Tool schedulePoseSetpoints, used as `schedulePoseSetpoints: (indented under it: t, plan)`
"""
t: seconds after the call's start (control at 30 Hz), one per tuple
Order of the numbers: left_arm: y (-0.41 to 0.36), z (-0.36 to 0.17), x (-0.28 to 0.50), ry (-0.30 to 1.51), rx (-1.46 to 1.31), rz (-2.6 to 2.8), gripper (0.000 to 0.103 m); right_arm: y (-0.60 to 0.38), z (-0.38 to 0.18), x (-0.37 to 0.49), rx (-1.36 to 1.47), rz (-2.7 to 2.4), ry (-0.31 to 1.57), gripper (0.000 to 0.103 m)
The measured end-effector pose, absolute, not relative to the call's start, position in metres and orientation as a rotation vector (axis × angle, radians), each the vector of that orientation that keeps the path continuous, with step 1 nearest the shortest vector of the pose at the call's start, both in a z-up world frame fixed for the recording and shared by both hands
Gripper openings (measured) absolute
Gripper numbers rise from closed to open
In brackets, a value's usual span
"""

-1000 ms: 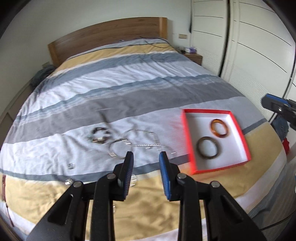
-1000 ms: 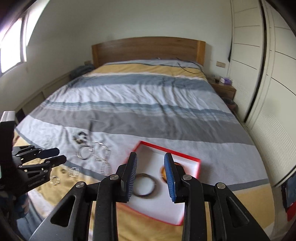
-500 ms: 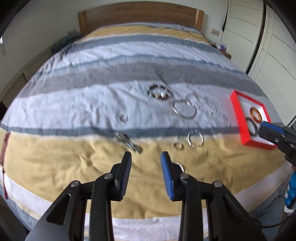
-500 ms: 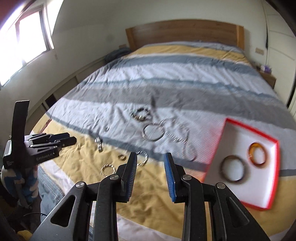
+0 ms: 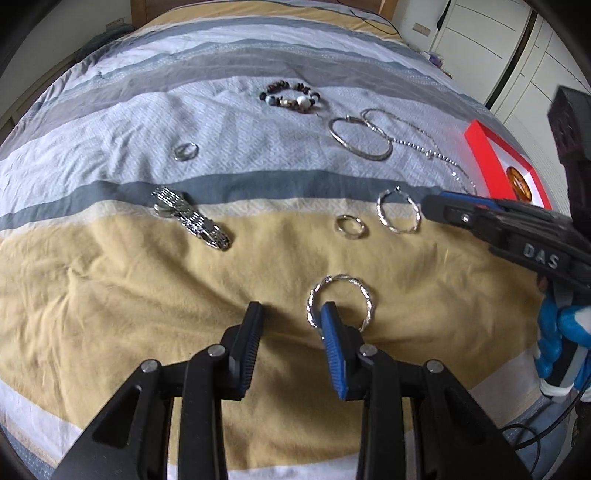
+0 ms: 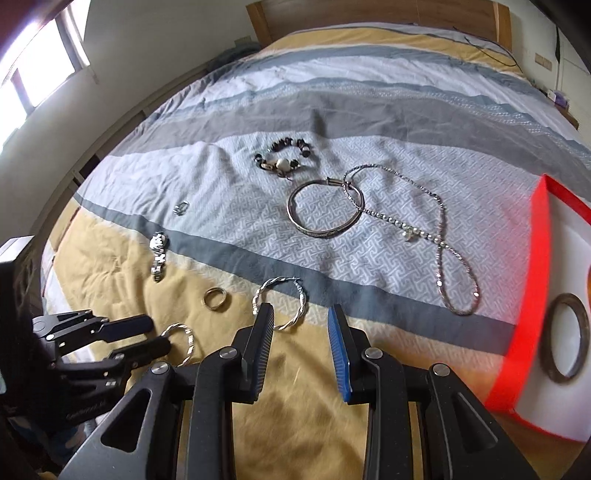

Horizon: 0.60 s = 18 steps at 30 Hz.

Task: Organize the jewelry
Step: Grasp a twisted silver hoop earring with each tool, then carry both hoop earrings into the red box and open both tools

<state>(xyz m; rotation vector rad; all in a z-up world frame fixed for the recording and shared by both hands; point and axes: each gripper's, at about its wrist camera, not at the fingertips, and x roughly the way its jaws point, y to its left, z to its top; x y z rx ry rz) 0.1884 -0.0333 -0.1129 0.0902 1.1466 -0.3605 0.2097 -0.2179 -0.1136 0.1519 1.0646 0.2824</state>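
Observation:
Jewelry lies on a striped bedspread. My left gripper (image 5: 291, 314) is open, low over the yellow stripe, its right fingertip over the near twisted silver hoop (image 5: 364, 291). My right gripper (image 6: 301, 314) is open just short of the second twisted hoop (image 6: 301, 295). A small ring (image 5: 349, 225), a metal watch (image 5: 192, 218), a silver ring (image 5: 185, 150), a beaded bracelet (image 5: 291, 96), a silver bangle (image 5: 360, 138) and a chain necklace (image 6: 439, 240) lie beyond. A red-rimmed white box (image 6: 535, 258) at right holds a dark bangle (image 6: 565, 338) and an amber one (image 5: 519, 182).
The wooden headboard (image 6: 369, 14) stands at the far end. White wardrobe doors (image 5: 517, 44) run along the right. A window (image 6: 37, 66) is at left. The near edge of the bed lies just under both grippers.
Both grippers have swung left and dropped close to the bedspread, toward the two twisted hoops. The red box has slid to the right edge of both views.

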Motion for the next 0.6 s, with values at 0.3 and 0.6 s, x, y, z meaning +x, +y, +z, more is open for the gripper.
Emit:
schedulePoseSetpoints:
  t: [0.3, 0.6]
  plan:
    - [-0.050, -0.126, 0.197, 1.124, 0.175, -0.334, 0.029, -0.205, -0.150, 0.230, 0.086, 0.287, 1.112, 0.025]
    - [-0.048, -0.115, 0.198, 1.095, 0.124, -0.288, 0.005, -0.199, -0.149, 0.231, 0.049, 0.253, 1.081, 0.005]
